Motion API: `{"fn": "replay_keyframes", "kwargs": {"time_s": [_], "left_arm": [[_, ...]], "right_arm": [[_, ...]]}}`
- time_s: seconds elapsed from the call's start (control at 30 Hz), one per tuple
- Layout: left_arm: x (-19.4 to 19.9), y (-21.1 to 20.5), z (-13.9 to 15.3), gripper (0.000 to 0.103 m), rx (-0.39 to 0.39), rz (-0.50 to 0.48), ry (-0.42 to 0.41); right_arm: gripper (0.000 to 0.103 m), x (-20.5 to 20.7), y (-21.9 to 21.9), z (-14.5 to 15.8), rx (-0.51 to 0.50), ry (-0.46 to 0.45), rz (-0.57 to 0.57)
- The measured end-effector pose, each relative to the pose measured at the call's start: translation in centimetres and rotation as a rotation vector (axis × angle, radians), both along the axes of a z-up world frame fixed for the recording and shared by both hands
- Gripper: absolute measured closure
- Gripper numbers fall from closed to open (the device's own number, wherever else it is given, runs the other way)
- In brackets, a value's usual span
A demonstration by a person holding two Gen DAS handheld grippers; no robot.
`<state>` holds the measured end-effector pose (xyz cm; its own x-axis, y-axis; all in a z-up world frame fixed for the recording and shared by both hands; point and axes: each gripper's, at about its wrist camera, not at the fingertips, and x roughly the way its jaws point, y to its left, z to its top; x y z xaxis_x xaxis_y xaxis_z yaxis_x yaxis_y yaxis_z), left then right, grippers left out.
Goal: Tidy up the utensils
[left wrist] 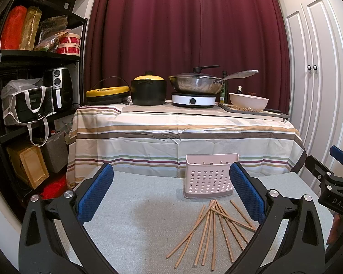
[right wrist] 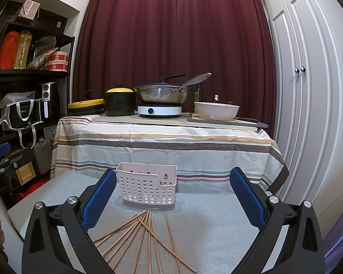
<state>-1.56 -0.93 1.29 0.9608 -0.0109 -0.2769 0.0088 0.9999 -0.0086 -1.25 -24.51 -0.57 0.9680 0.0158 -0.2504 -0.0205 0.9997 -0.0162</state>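
Several wooden chopsticks (left wrist: 213,227) (right wrist: 146,239) lie fanned out on the grey mat. Behind them stands a pink perforated utensil holder (left wrist: 208,177) (right wrist: 147,187), upright, nothing visible inside. My left gripper (left wrist: 171,194) hovers above the mat, open, with the chopsticks between its blue pads (left wrist: 96,193) toward the right one; nothing is held. My right gripper (right wrist: 172,198) is also open and holds nothing, with the chopsticks low between its fingers and the holder just ahead to the left. The right gripper (left wrist: 336,182) shows at the right edge of the left wrist view.
A cloth-covered table (left wrist: 183,134) stands behind the mat with a yellow-lidded pot (left wrist: 148,90), a wok on a hotplate (left wrist: 194,85), bottles and a white bowl (left wrist: 248,101). Black shelving (left wrist: 34,91) stands at left, white cupboard doors (right wrist: 308,91) at right. The grey mat (right wrist: 205,223) has bare room on its right side.
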Motion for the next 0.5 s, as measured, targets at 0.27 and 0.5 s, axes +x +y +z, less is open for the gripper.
{"fn": "replay_keyframes", "kwargs": {"time_s": [0.27,0.5], "left_arm": [[0.1,-0.1,-0.3,0.004,-0.001,-0.001,0.003],[2.5,-0.4,-3.3,0.004,0.018,-0.025,0.076]], "right_arm": [[0.006,0.5,0.3,-0.3,-0.005,0.007,0.005],[0.006,2.0,-0.2,-2.4,0.002,0.050,0.010]]}}
